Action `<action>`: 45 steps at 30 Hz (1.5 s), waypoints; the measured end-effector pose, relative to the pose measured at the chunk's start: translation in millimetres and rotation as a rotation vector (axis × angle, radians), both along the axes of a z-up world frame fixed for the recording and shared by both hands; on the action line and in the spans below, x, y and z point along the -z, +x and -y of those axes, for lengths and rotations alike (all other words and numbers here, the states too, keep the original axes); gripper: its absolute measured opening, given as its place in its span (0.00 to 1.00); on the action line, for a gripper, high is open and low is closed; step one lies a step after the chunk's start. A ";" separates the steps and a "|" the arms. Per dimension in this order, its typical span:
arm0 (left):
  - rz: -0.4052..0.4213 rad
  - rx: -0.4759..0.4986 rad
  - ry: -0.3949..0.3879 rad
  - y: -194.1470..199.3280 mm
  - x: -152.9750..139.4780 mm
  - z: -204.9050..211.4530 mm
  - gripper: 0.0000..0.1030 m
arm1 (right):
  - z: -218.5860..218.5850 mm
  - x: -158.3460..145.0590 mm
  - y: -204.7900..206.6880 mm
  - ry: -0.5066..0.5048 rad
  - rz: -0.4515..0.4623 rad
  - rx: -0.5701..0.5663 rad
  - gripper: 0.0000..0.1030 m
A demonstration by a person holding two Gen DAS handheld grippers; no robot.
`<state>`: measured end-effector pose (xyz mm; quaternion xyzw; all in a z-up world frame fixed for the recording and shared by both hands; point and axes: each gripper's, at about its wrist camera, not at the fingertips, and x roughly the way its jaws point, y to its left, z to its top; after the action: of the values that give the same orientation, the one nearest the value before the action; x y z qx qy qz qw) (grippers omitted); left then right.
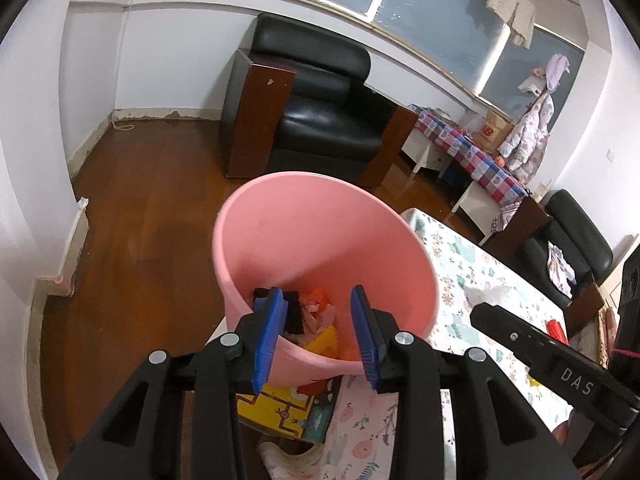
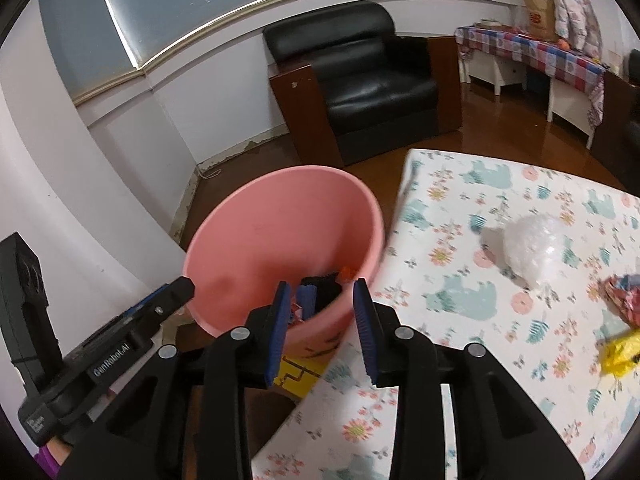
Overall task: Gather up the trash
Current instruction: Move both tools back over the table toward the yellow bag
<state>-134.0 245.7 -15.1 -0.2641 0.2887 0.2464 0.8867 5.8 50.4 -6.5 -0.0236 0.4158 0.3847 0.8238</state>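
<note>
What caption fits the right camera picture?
Open right gripper over the pink bucket, bubble wrap waiting on the flowery tablecloth.

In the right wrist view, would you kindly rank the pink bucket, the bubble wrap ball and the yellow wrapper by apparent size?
1. pink bucket
2. bubble wrap ball
3. yellow wrapper, though partly cut off by the view's edge

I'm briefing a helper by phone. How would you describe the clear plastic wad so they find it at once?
Start at the table with the floral, bear-print cloth, right of the pink bucket. The clear plastic wad sits mid-cloth, a rounded, whitish, see-through lump. Unlike the yellow wrapper and red patterned scrap nearer the right edge, it has no colour.
</note>
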 end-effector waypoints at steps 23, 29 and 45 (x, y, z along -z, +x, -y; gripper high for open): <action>-0.034 0.122 0.063 28.6 -12.9 57.1 0.34 | 96.8 8.1 11.3 0.055 -0.043 0.162 0.32; -0.026 0.145 0.087 36.1 -19.9 73.3 0.34 | 119.4 9.1 14.0 0.086 -0.064 0.192 0.32; -0.029 0.331 0.148 72.3 -31.5 139.9 0.34 | 205.1 7.8 28.8 0.154 -0.060 0.331 0.32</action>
<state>-61.7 105.8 16.4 -0.1436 0.3222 0.1213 0.9278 34.6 -154.7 -14.3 0.1195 0.4079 0.2752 0.8623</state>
